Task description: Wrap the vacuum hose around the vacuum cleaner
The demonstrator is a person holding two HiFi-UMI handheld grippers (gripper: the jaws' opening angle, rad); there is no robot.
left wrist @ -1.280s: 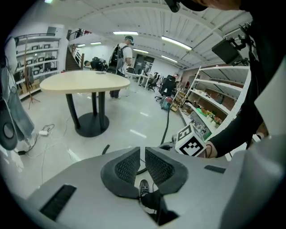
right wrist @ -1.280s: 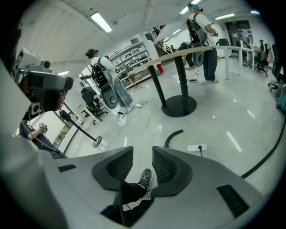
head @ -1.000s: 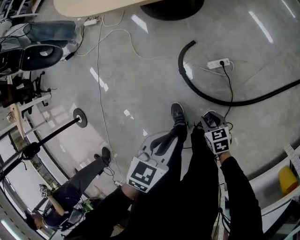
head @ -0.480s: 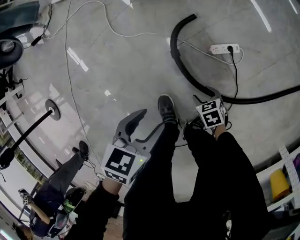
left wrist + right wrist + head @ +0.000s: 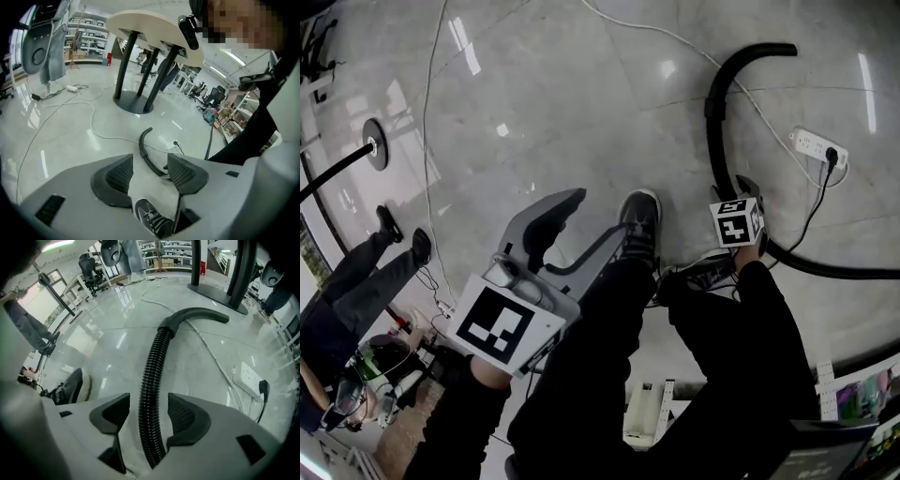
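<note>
no readable txt, no labels, no brands, no nos.

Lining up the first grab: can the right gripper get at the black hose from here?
Probably yes. The right gripper has just been opening its jaws, and the black hose runs between them, not yet gripped; nothing appears to block the way.

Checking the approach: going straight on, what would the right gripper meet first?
Probably the vacuum hose: it lies on the floor between the jaws of the right gripper, which have just been opening; depth is unclear.
</note>
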